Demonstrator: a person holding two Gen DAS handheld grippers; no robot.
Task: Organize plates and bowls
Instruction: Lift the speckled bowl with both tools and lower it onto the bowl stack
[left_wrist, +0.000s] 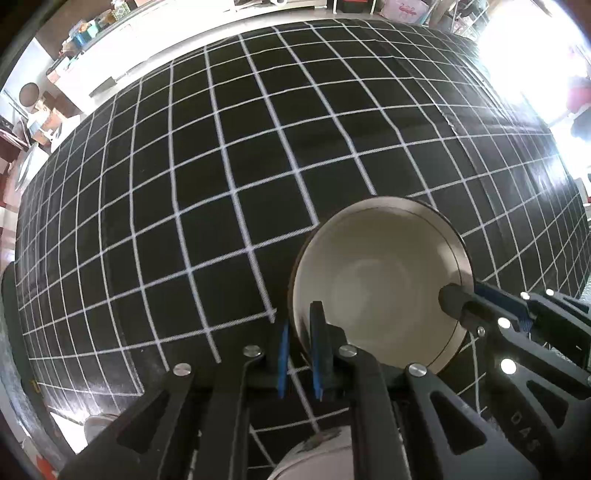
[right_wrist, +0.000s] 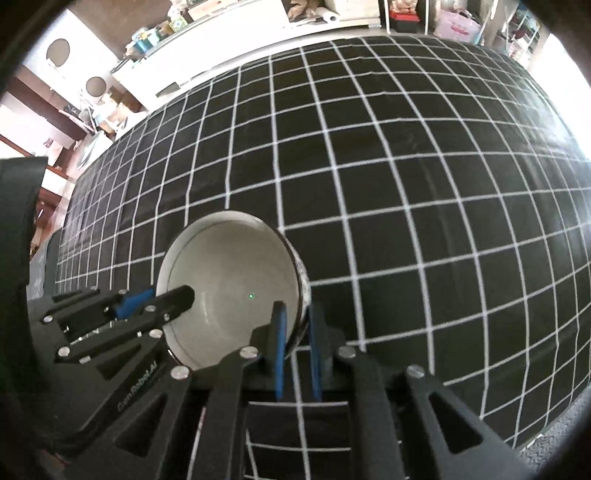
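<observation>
Together we hold one white bowl (left_wrist: 373, 288) above the black checked tablecloth (left_wrist: 184, 177), a claw pinching each side of its rim. Our left gripper (left_wrist: 300, 325) is clamped on the near-left part of the rim: one blue pad sits inside the bowl and the other outside, with the wall of the bowl between them. Our right gripper (right_wrist: 297, 325) is clamped the same way on the opposite side, its inner pad against the pale inside and its outer pad against the dark-edged outer wall. From the left wrist view, the right gripper reaches in from the bowl's right, its dark finger (left_wrist: 456, 297) lying over the rim. From the right wrist view, the left gripper (right_wrist: 181, 297) comes in from the bowl's left, its finger pointing into the hollow. The bowl sits tilted in both views, its open side turned up toward the cameras, and it looks empty. Beyond the bowl the tablecloth stretches away bare to its far edge, where a white counter (right_wrist: 229, 51) crowded with boxes runs along the wall. Near the bottom edge of the left wrist view, below the bowl, part of another white dish (left_wrist: 317, 454) shows between the gripper's arms.
</observation>
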